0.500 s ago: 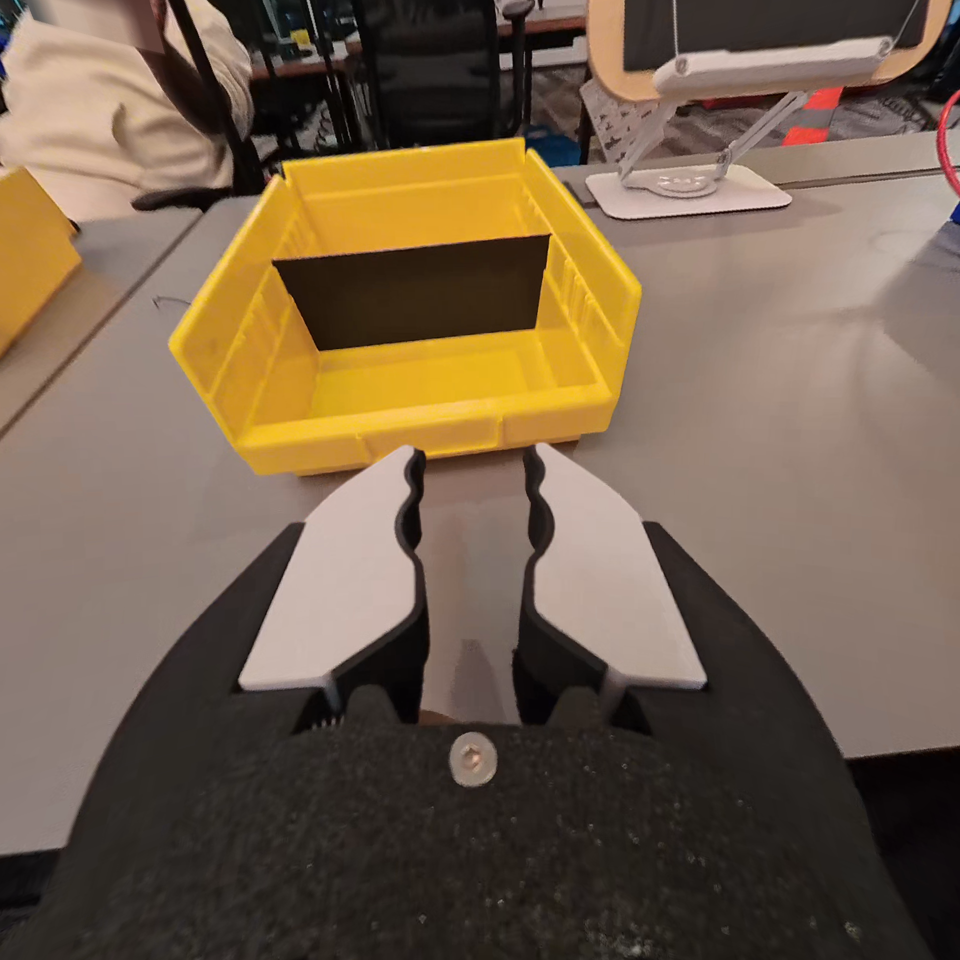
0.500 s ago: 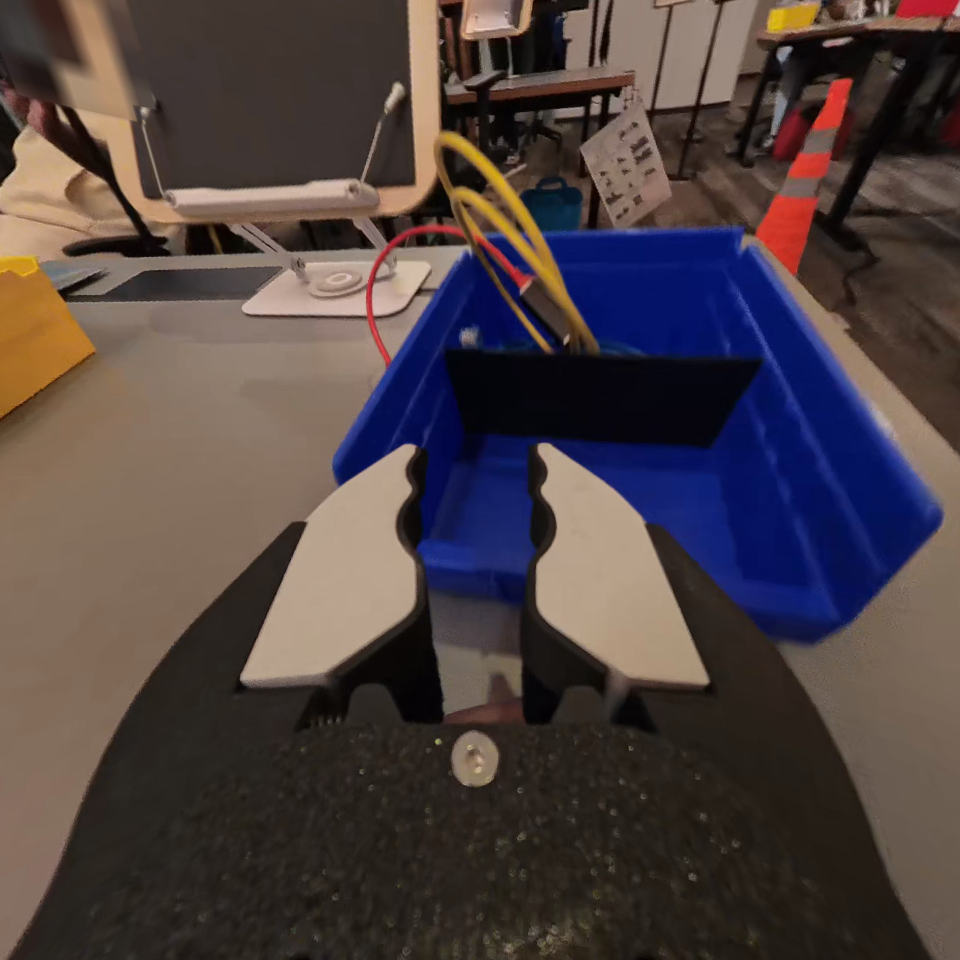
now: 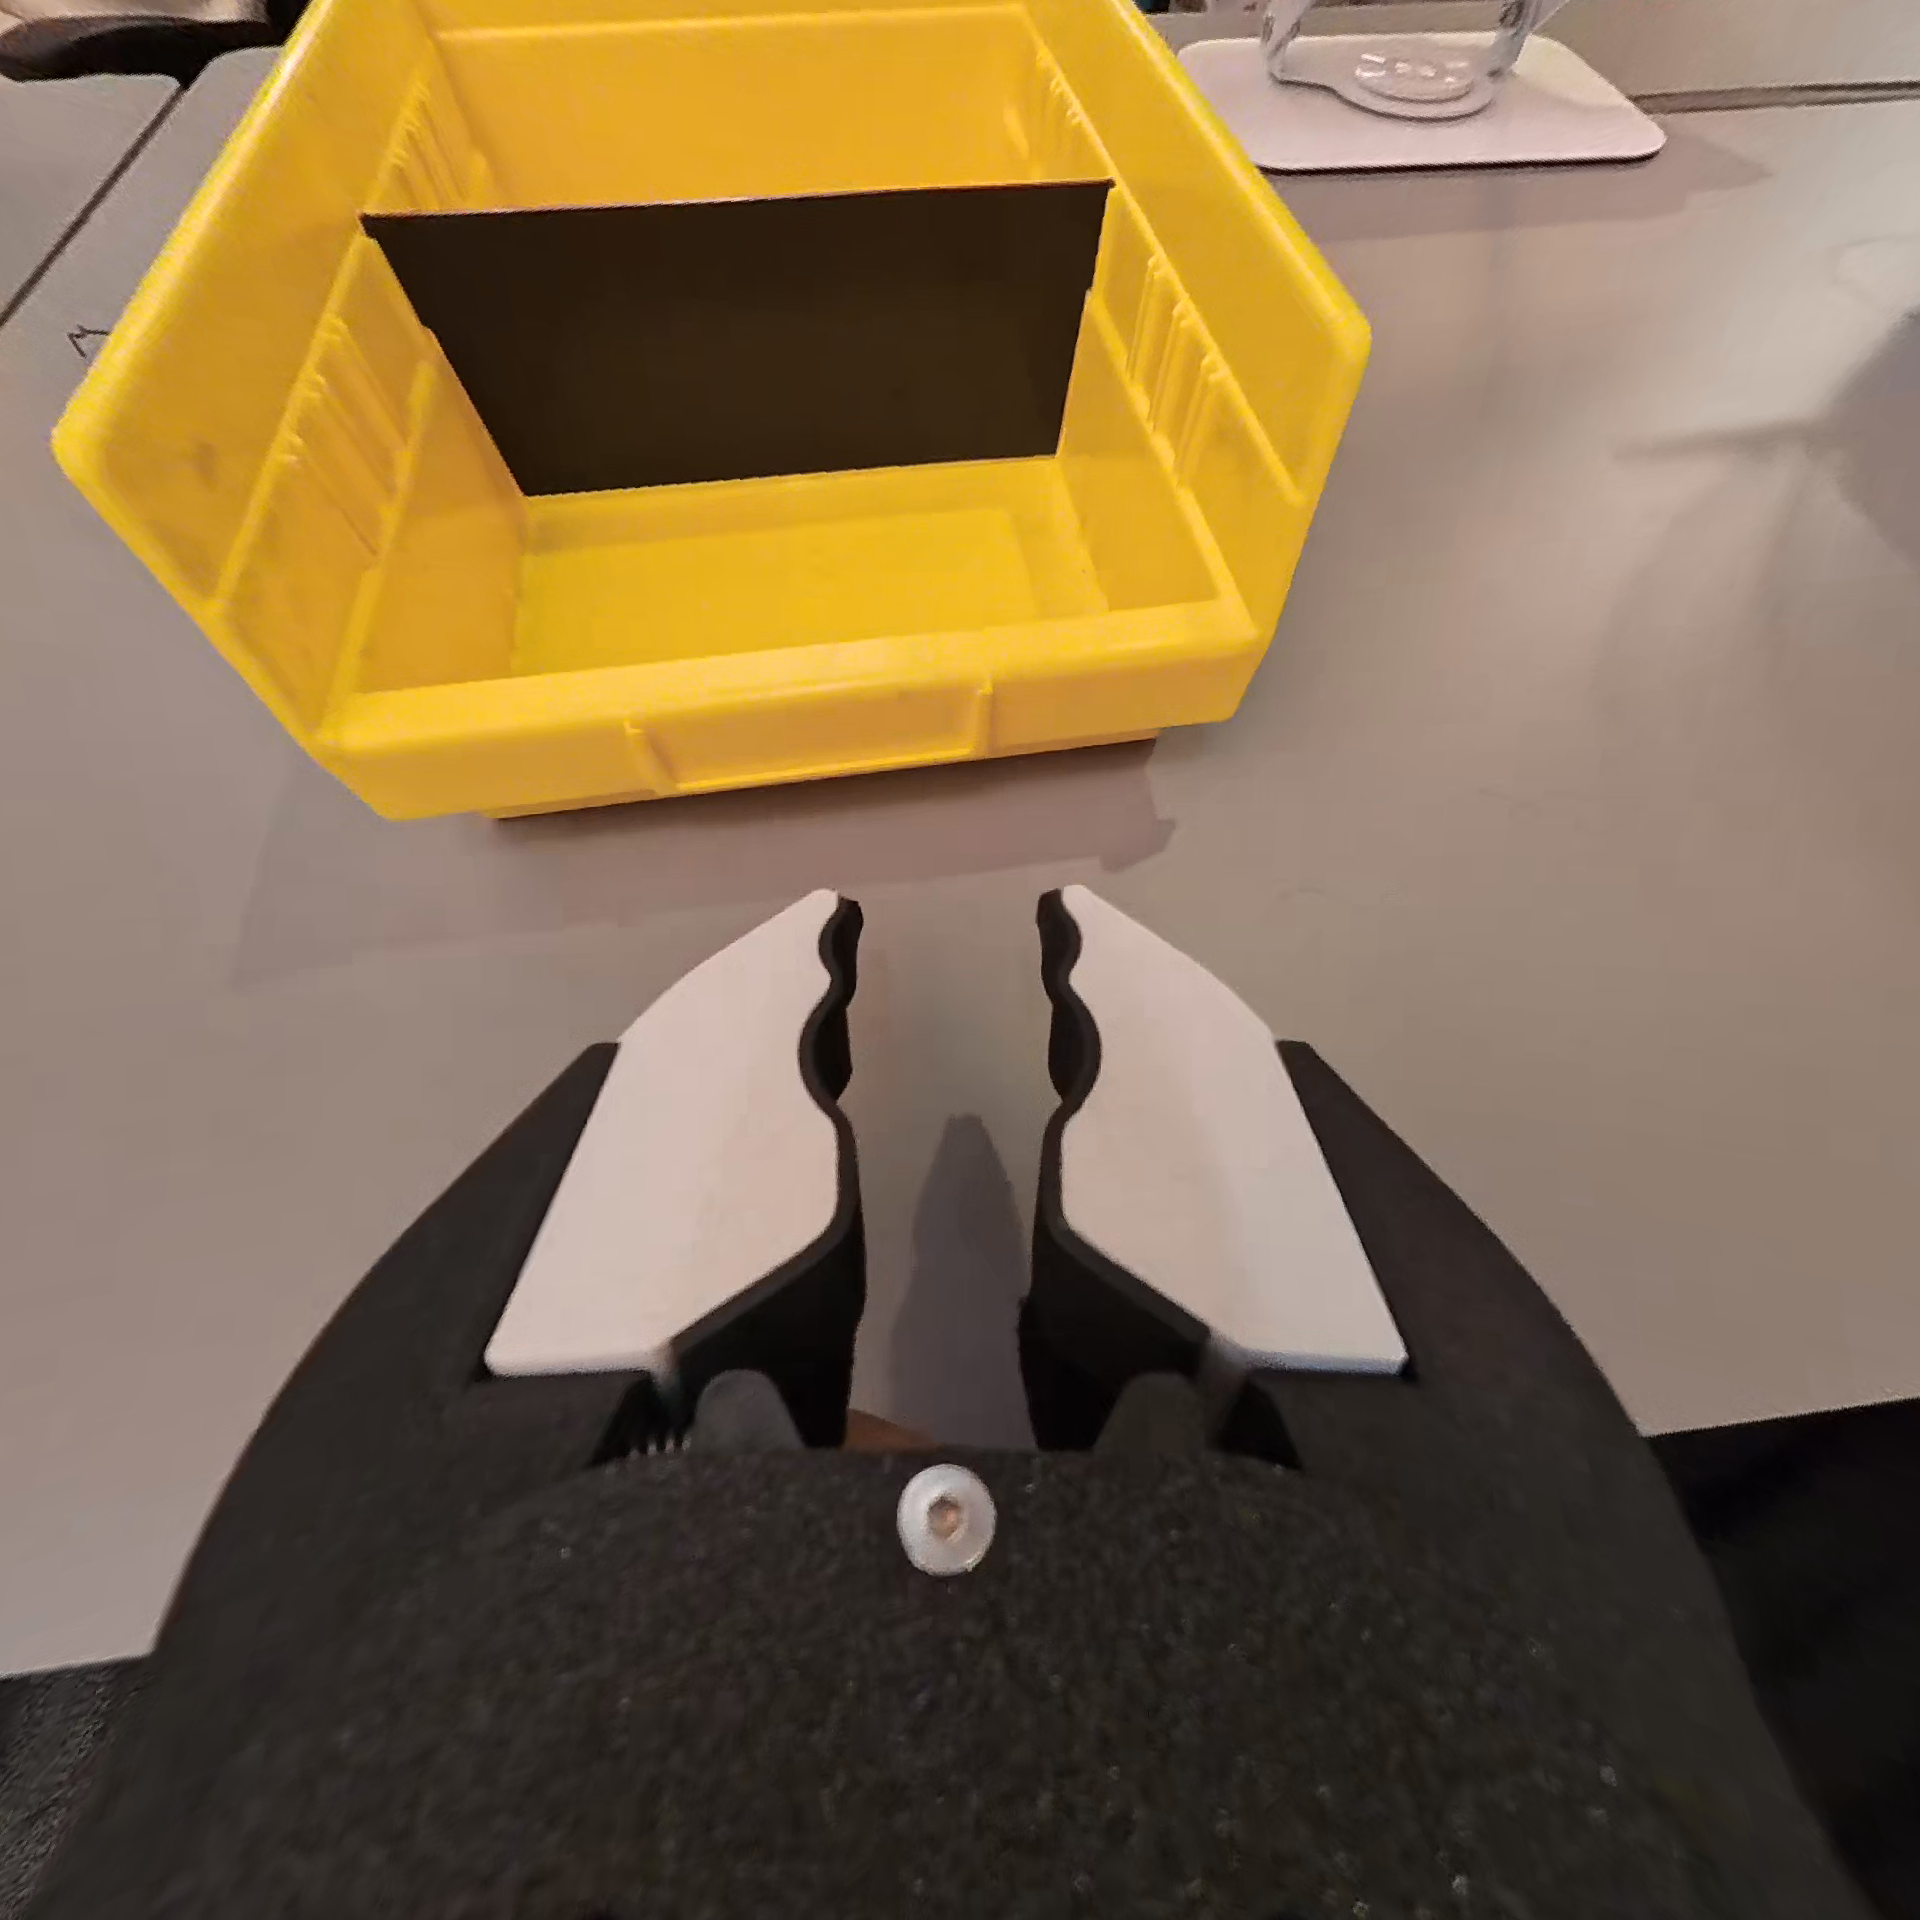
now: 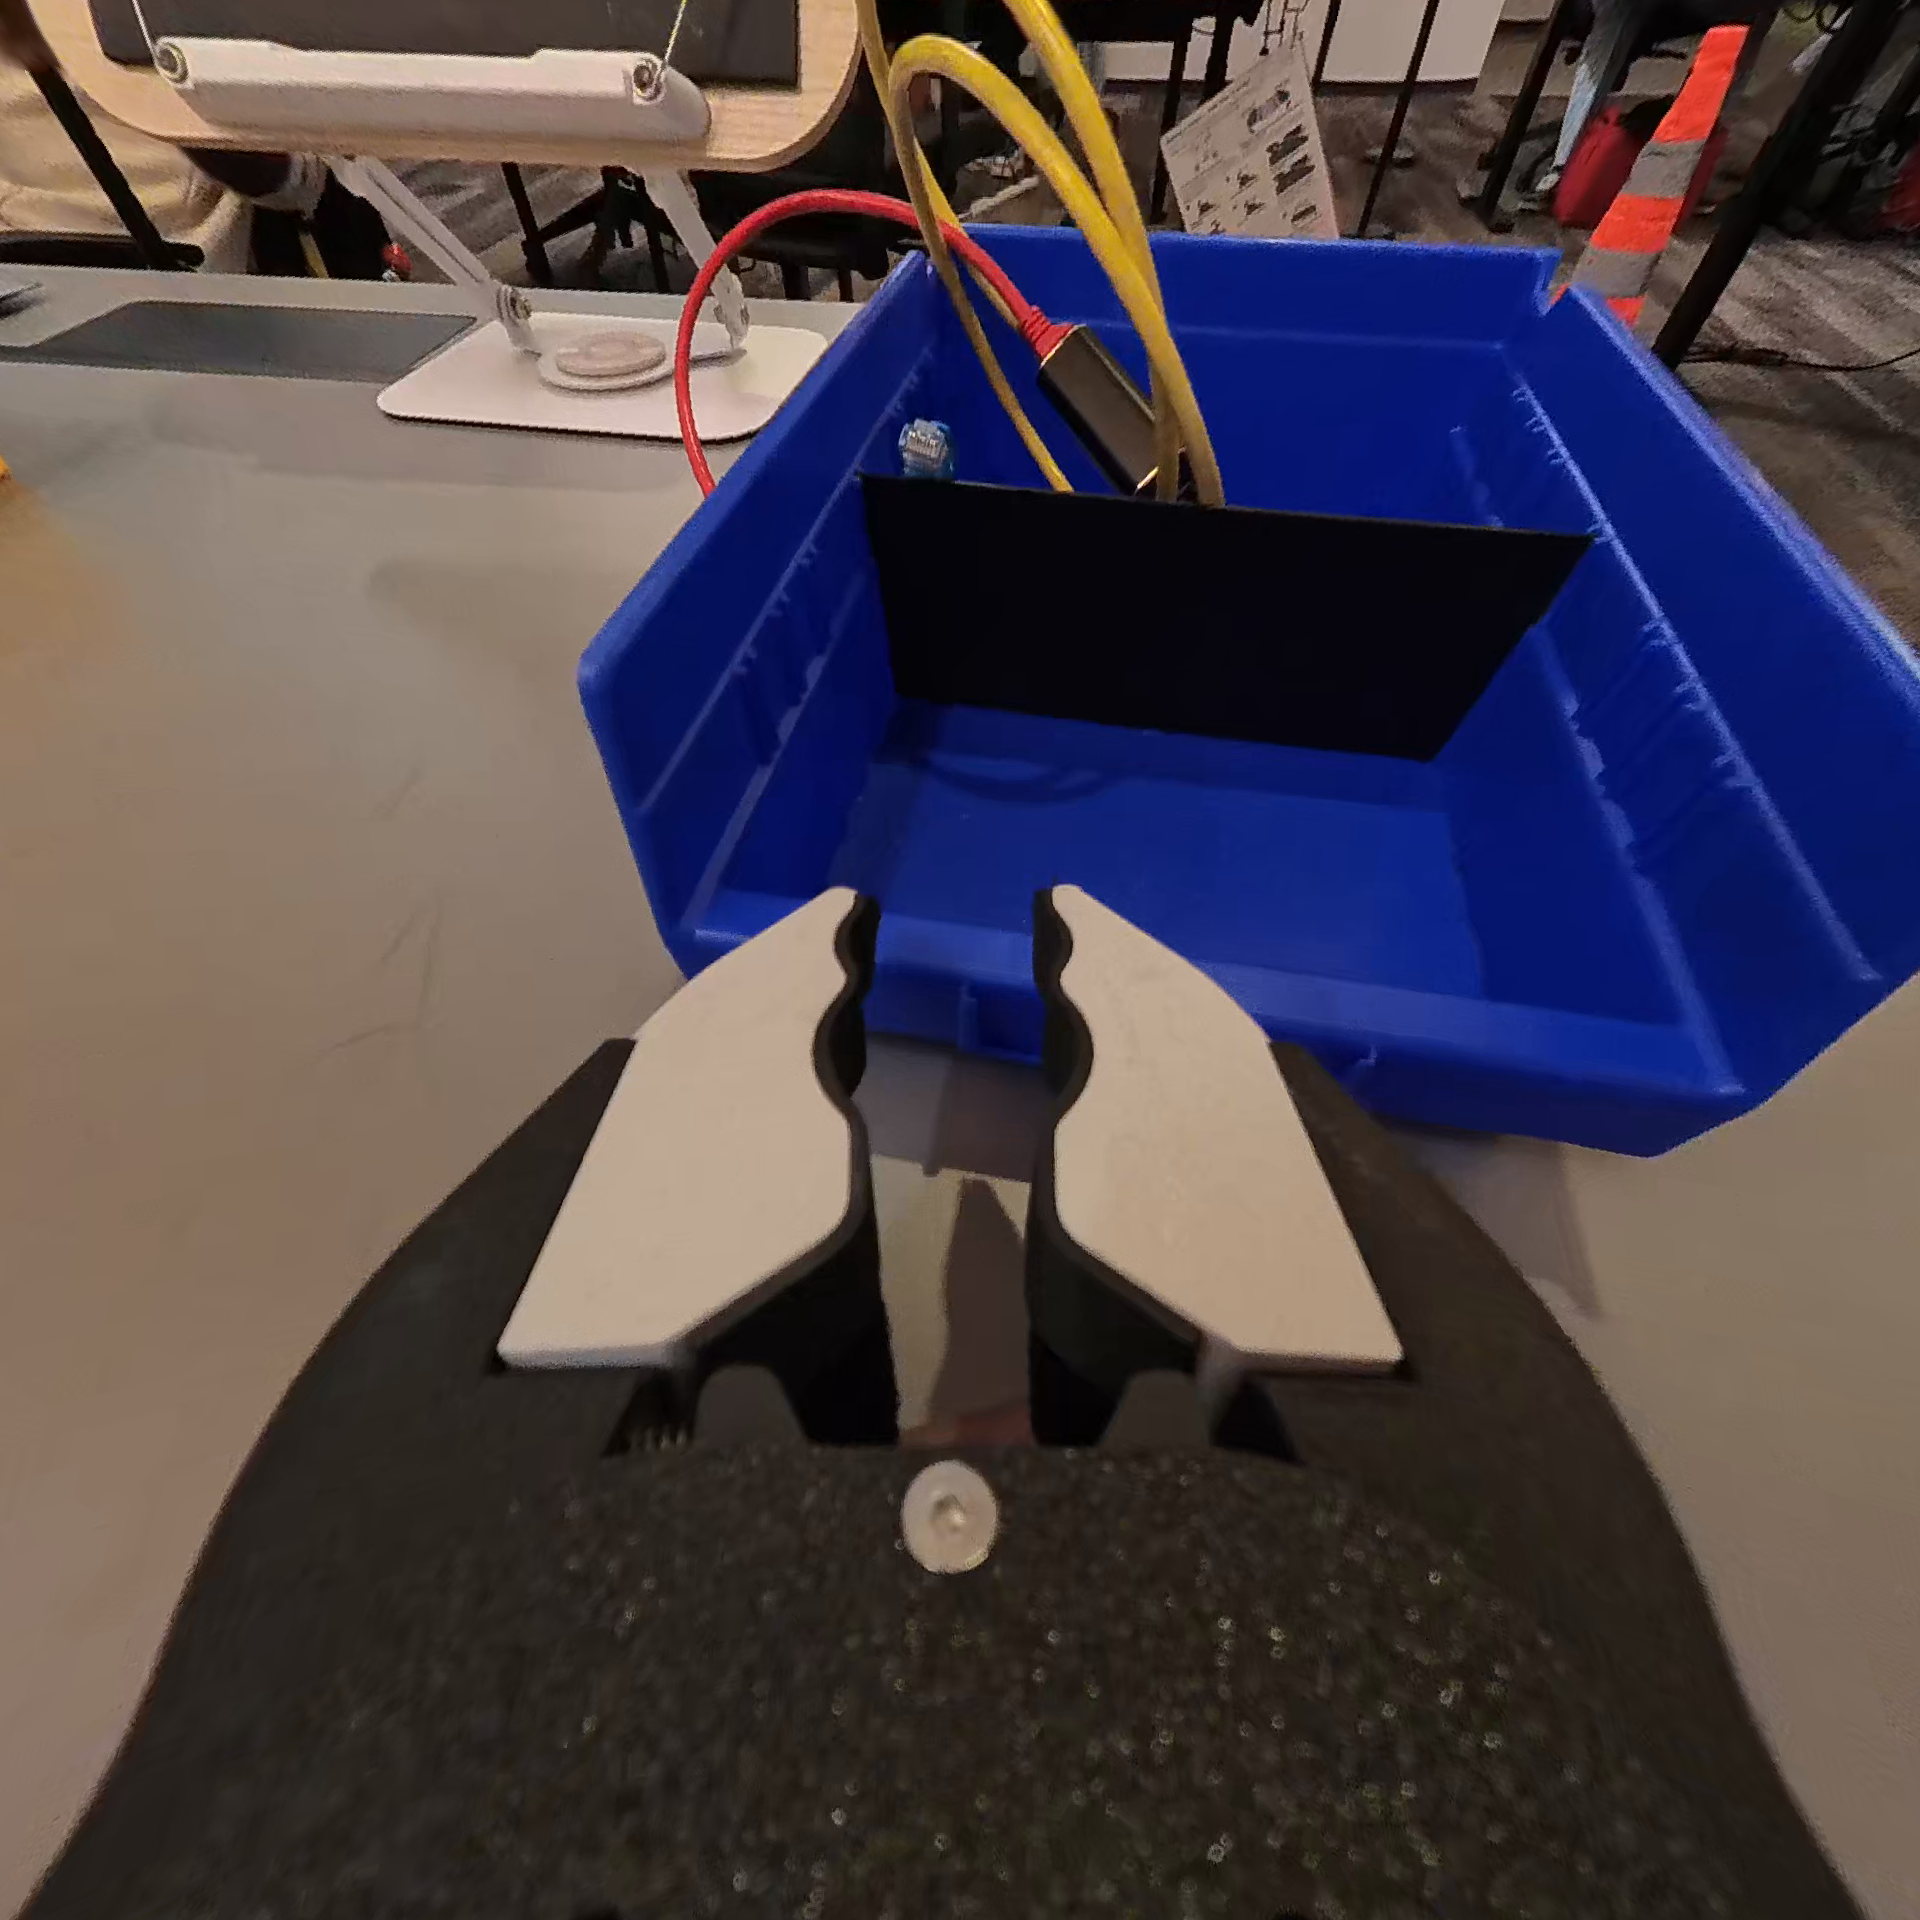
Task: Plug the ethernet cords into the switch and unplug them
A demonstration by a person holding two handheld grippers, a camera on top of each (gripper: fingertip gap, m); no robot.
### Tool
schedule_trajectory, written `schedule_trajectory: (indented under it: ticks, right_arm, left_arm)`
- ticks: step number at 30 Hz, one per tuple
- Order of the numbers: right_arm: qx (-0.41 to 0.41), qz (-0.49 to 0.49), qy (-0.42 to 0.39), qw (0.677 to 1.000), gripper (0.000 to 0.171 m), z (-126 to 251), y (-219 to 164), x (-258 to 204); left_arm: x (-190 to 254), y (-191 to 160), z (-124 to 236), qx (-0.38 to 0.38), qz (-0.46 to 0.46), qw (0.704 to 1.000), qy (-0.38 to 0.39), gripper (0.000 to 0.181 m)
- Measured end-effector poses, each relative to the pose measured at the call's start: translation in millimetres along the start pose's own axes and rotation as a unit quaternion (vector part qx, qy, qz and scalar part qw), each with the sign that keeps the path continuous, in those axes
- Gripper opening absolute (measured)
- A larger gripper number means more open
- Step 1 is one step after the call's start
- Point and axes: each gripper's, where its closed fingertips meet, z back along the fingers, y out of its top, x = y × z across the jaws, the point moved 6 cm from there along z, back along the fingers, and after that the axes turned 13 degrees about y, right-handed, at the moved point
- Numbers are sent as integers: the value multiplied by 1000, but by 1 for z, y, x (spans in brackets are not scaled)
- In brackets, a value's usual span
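1. Right gripper (image 4: 948, 920) hangs at centre frame over the near lip of the blue bin (image 4: 1621, 1049), jaws apart, nothing between them, touching nothing.
2. The cords sit in the bin's far compartment, behind the black divider (image 4: 1195, 623), upper middle of the frame: yellow ethernet cord (image 4: 1132, 208) looping up, red cord (image 4: 790, 213) arching over the left wall, a blue plug tip (image 4: 925, 449) peeking out (the switch itself is not in sight).
3. My read: the step in hand is reaching for a cord. Go over the divider, take a cord just behind its plug, jaws square across it, so the clip stays free.
4. Left gripper (image 3: 949, 914) hovers low over the grey table (image 3: 1558, 831), jaws parted, empty, just short of the yellow bin (image 3: 810, 727) at top, whose near half holds nothing.
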Motion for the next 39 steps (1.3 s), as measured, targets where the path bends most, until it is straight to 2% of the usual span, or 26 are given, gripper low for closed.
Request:
schedule_trajectory:
  ticks: [7, 20, 23, 25, 29, 32, 34, 36, 38, 39]
  right_arm:
    - [9, -24, 6, 1000, 28, 3, 1, 3]
    - [6, -1, -1, 1000, 29, 2, 2, -2]
    - [6, 19, 53, 998, 39, -9, 3, -28]
    - [20, -12, 103, 994, 51, -23, 6, -49]
    - [13, -34, 97, 995, 71, -56, 21, -62]
    - [-13, -7, 60, 998, 70, -72, 28, -64]
    - [-17, -18, 84, 996, 73, -75, 30, -73]
    - [-20, -18, 131, 991, 66, -72, 29, -85]
    - [-18, -9, 199, 980, 44, -62, 30, -101]
    - [0, -12, 201, 979, 48, -55, 35, -103]
  left_arm:
    - [-6, -3, 0, -9, 7, 1000, 4, 34]
    - [0, -5, -1, -16, 7, 1000, -13, 34]
    - [4, -4, -1, -10, 3, 1000, -25, 34]
    - [11, -3, -1, -5, -1, 999, -39, 33]
    - [42, 8, -4, 19, 10, 994, -108, 33]
    - [77, 18, -4, 35, -11, 986, -164, 33]
    - [107, 21, -4, 31, -26, 978, -204, 34]
    - [142, 24, -4, 25, -35, 968, -248, 34]
    - [181, 32, -4, 21, -47, 956, -290, 39]
    - [203, 38, -4, 20, -52, 949, -311, 41]
